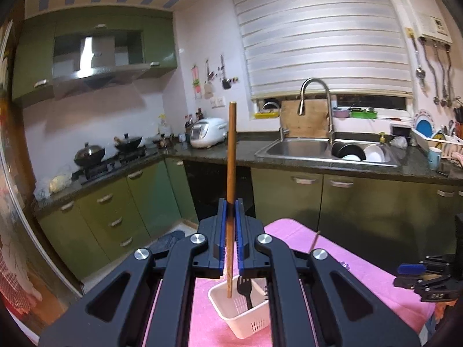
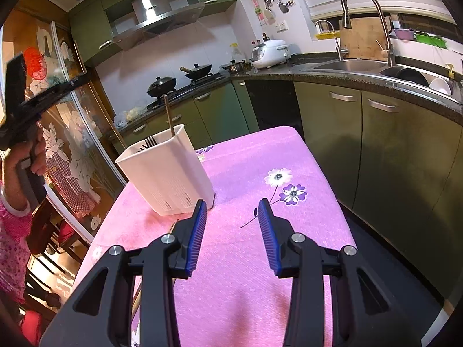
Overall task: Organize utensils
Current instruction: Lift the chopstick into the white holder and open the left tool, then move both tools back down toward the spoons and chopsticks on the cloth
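My left gripper is shut on a brown wooden chopstick, held upright, its lower end inside the white utensil holder below. A black plastic fork stands in that holder. A second chopstick lies on the pink cloth behind the left gripper. In the right wrist view the white holder stands on the pink cloth, with fork tines and a chopstick sticking up from it. My right gripper is open and empty, low over the cloth, just right of the holder.
The table has a pink flowered cloth. Green kitchen cabinets, a sink with dishes and a stove with pans lie beyond. The person's hand holds the left gripper at the far left. A thin stick lies by the right gripper's left finger.
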The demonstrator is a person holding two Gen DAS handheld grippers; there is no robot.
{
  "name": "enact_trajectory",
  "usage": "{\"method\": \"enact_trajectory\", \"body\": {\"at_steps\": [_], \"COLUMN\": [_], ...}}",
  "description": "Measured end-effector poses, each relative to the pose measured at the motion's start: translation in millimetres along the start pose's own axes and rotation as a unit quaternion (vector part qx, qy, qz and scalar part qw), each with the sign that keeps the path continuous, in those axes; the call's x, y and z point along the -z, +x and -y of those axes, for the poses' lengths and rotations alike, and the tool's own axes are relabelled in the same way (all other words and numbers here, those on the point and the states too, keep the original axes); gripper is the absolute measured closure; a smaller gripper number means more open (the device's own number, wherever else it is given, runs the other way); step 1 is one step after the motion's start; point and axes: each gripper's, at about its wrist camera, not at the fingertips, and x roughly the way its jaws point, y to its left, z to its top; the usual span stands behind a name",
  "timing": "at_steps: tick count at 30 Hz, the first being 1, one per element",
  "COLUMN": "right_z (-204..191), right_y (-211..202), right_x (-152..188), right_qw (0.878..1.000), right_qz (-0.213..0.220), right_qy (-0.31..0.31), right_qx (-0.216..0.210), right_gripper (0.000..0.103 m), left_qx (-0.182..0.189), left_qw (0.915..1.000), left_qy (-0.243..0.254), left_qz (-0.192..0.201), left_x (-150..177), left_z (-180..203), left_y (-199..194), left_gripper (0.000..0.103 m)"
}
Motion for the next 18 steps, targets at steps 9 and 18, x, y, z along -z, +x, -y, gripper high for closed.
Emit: {"method": "enact_trajectory", "body": {"at_steps": [9, 18], "right_z": [-2.3, -15.1], "right_y": [5.3, 15.6], "right_x": [1.4, 5.6], "right_qw": [1.000, 1.000], "right_qz": [-0.006, -0.018], "right_qy": [-0.001, -0.013], "right_qx": [0.000, 0.000], "right_gripper": [0.065, 0.065], "left_qx": [-0.010, -0.019], "left_qw": [0.9981, 0.9956], "left_qy": [-0.023, -0.042], "left_qz": [-0.057, -0.081], "left_x": [55.9, 89.8], "left_z": [2.6, 9.6], "left_y": [29.1, 32.6], "left_gripper": [0.097, 0.082]}}
